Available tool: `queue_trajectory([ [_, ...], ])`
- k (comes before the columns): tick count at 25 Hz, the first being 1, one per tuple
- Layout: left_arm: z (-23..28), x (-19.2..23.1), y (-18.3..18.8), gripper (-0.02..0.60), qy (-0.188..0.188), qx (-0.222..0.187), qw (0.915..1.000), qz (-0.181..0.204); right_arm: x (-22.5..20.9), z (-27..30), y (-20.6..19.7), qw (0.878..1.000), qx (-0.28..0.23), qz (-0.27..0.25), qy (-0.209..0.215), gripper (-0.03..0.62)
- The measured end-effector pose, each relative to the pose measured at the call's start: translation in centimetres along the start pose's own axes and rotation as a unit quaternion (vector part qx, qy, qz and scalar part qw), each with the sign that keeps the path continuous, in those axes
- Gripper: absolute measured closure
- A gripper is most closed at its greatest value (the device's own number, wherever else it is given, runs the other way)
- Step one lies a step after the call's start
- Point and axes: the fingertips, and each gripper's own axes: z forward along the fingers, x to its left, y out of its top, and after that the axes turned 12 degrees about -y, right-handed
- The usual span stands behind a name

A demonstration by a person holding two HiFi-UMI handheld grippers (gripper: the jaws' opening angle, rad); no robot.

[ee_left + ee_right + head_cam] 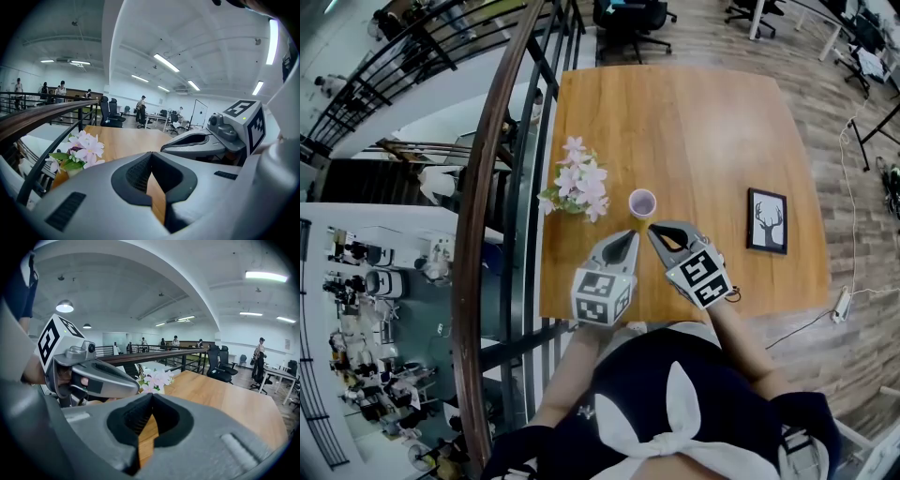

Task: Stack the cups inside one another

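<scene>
One small lilac cup (642,202) stands upright on the wooden table (703,131), seen only in the head view. It sits just beyond both gripper tips. My left gripper (631,234) (151,153) lies near the table's front edge, its jaws meeting at the tips with nothing between them. Close on its right, my right gripper (653,229) (152,394) is likewise shut and empty. The two point inward toward each other below the cup. Each gripper view shows the other gripper beside it, and the cup is hidden in both.
A bunch of pale pink flowers (577,187) (82,150) (157,379) stands left of the cup near the table's left edge. A framed deer picture (767,220) lies at the right. A dark railing (487,187) runs along the left, and office chairs stand beyond the far edge.
</scene>
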Motion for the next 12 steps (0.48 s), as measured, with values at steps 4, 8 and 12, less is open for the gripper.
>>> queue_trajectory([
  [4,-0.18,-0.22,-0.2,0.565,-0.003,0.0,1.0,0.001,0.29,-0.25,-0.2,1.0,0.001,0.0,-0.002,0.595],
  [8,-0.35,-0.33,-0.48,0.565,-0.008,0.001,1.0,0.0,0.62,-0.44,-0.53,1.0,0.011,-0.002,-0.003,0.595],
  [12,-0.47,-0.43,-0.65,0.565,-0.011,0.003,0.9999,0.0,0.73,-0.47,-0.65,1.0,0.01,0.001,-0.006,0.595],
])
